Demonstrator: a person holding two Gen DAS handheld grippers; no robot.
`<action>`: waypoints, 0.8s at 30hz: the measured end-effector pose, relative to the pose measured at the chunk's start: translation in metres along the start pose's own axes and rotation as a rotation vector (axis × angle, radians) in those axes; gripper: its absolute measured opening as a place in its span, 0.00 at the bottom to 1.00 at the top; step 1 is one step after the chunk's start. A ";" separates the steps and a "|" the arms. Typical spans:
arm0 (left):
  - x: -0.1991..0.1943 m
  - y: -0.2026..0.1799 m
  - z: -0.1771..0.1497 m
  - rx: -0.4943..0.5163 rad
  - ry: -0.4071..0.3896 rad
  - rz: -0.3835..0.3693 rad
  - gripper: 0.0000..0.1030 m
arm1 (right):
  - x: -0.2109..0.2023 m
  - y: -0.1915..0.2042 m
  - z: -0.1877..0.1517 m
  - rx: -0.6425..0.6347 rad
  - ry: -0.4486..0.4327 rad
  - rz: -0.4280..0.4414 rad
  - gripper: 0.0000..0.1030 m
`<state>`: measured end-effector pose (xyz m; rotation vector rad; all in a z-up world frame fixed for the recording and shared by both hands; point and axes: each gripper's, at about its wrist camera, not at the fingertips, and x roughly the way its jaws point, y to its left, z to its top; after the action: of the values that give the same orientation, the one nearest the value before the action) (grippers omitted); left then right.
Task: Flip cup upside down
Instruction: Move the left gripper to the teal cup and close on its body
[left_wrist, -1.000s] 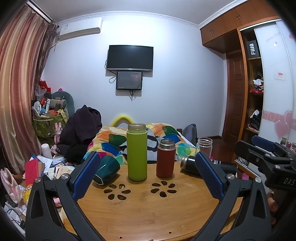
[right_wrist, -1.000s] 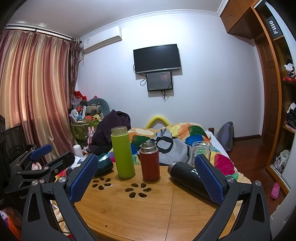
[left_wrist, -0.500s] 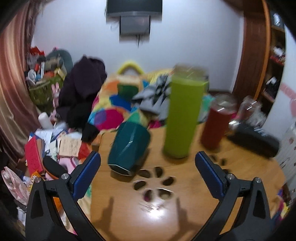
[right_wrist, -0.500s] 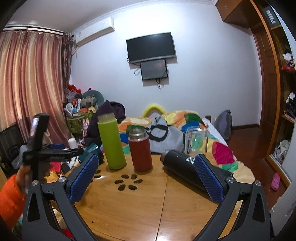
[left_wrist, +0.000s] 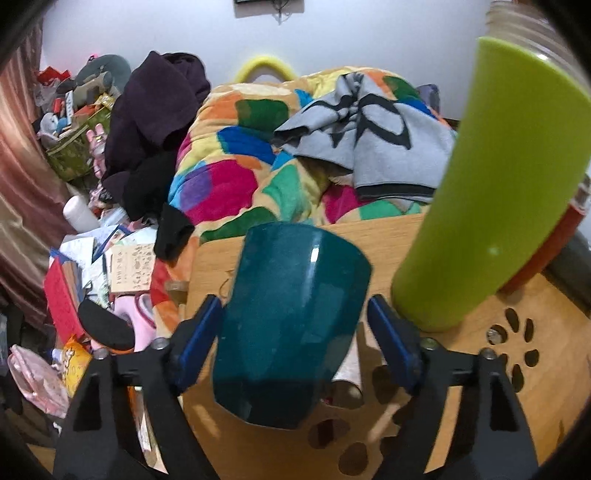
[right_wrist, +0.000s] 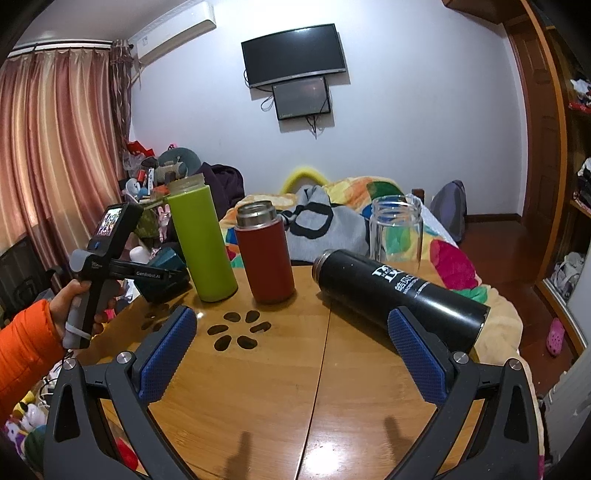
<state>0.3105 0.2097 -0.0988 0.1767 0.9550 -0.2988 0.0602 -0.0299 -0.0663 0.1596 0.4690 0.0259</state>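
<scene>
I have the left gripper (left_wrist: 293, 325) around the cup (left_wrist: 291, 321) at the table's (right_wrist: 332, 369) far-left edge, beside the green bottle (left_wrist: 480, 192) — its fingers flank the cup, and I can't tell whether they pinch yet. The flip itself remains. The cup is teal, glossy, faceted, lying on its side. The right gripper (right_wrist: 291, 362) hangs spread, empty.

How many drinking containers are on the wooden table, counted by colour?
Green bottle: 1
Red flask: 1
Black flask, lying on its side: 1
Clear glass jar: 1
Teal cup, lying between the left gripper fingers: 1
Total: 5
</scene>
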 end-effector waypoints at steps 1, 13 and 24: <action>-0.001 0.001 0.000 -0.003 -0.003 -0.003 0.73 | 0.001 -0.001 0.000 0.002 0.002 0.002 1.00; -0.039 -0.031 -0.039 0.054 -0.009 -0.051 0.72 | 0.000 0.001 -0.004 -0.013 0.010 -0.010 1.00; -0.089 -0.134 -0.091 0.235 -0.029 -0.207 0.72 | -0.011 -0.007 -0.017 -0.011 0.023 -0.029 1.00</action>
<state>0.1483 0.1240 -0.0790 0.2879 0.9096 -0.6036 0.0427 -0.0348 -0.0776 0.1422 0.4942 0.0016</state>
